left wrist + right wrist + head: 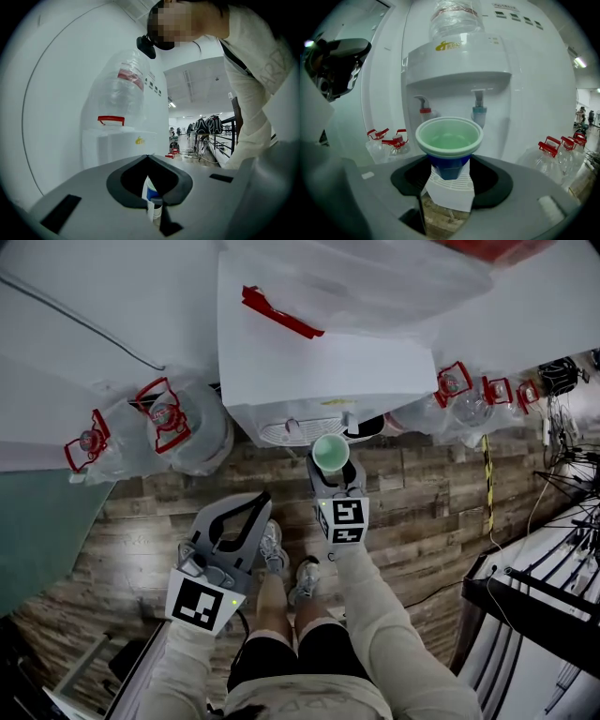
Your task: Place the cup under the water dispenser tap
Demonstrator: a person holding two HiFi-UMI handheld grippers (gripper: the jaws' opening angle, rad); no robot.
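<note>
A green cup with a blue lower body is held upright in my right gripper, whose jaws are shut on its base. In the right gripper view the cup stands in front of the white water dispenser, just below and between the red tap and the blue tap, above the white drip tray. My left gripper hangs lower left over the floor. Its tips meet and nothing is held between them.
Empty water bottles with red handles lie on the wood floor, to the left and to the right of the dispenser. A black rack with cables stands at the right. The person's shoes are below the grippers.
</note>
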